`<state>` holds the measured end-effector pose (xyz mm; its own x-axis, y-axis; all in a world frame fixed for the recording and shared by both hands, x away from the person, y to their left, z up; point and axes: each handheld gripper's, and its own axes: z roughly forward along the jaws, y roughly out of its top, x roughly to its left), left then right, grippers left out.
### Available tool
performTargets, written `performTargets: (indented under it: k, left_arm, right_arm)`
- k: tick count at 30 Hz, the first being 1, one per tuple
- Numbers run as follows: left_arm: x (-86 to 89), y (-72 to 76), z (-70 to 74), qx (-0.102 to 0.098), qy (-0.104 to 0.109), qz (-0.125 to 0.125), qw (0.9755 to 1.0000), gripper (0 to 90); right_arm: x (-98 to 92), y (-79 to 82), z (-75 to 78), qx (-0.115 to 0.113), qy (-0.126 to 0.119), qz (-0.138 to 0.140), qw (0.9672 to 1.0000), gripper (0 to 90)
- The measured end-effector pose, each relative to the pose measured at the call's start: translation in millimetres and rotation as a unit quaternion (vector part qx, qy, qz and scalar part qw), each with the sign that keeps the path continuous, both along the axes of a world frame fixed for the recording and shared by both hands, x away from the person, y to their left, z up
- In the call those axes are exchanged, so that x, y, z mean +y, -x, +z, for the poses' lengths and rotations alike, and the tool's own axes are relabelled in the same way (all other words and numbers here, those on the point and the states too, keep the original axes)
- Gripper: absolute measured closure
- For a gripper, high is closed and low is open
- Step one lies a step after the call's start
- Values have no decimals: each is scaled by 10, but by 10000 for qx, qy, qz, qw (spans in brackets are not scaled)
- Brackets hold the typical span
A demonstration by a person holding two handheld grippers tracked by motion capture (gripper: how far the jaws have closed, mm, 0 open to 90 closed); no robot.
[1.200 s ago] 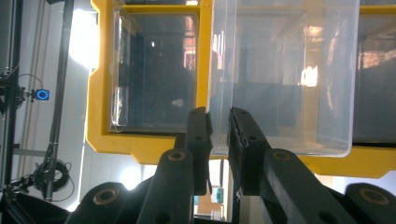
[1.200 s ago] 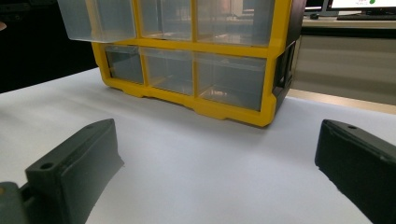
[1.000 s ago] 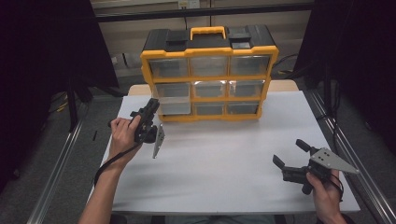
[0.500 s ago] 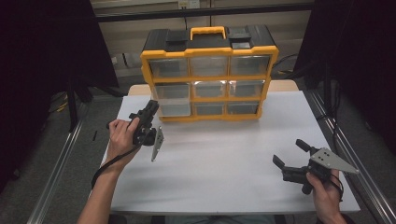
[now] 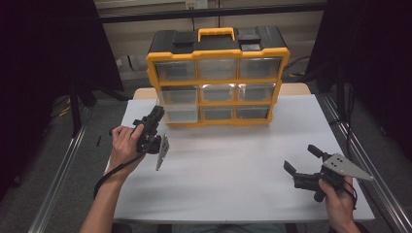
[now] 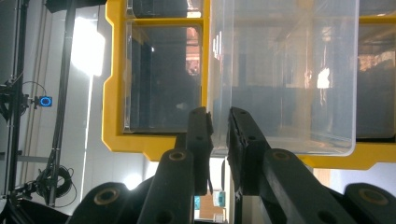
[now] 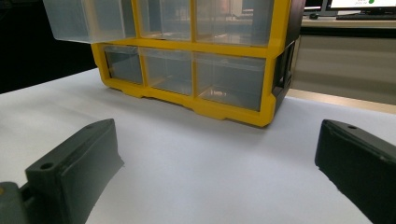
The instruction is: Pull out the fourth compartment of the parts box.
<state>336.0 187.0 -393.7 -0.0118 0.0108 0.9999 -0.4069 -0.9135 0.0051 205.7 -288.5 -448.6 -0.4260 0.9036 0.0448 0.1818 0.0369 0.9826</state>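
L claw (image 6: 219, 128) clamps clear drawer (image 6: 280, 70) edge; drawer top cropped. R claw (image 7: 219, 172) open.

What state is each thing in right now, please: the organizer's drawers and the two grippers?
Organizer: upright at the back of the table, handle on top.
Pulled drawer: clear, slid partly out of the frame, looks empty.
Other drawers: pushed in.
Left gripper: shut on the pulled drawer's front wall.
Right gripper: open, holding nothing, low over the table.
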Motion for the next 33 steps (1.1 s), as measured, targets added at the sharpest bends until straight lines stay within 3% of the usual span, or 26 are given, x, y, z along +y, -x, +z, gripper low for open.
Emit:
performTargets:
  k: [10,11,12,18,19,25,33]
  left_arm:
    - [-12,11,-30,25,-10,-39,10000,793]
    - [-20,21,-23,-30,-110,25,9999,793]
    - [-28,13,-38,9,-40,-19,10000,792]
    - [-19,7,-30,23,-101,68,9999,792]
    - [-18,1,-38,3,-14,5,10000,792]
    - [-22,5,-39,12,-131,67,9999,791]
    - [-15,-13,-52,38,-70,18,10000,750]
  right_arm:
    - [7,-13,-3,1,1,5,10000,0]
    - [9,-14,-4,-2,-5,1,10000,0]
    - [9,-13,-3,-6,-11,5,10000,0]
    - [8,-9,-1,6,-9,13,10000,0]
    - [10,-8,-1,13,-14,3,10000,0]
    - [4,-7,-1,1,1,2,10000,0]
    - [7,-3,0,-9,5,-3,10000,0]
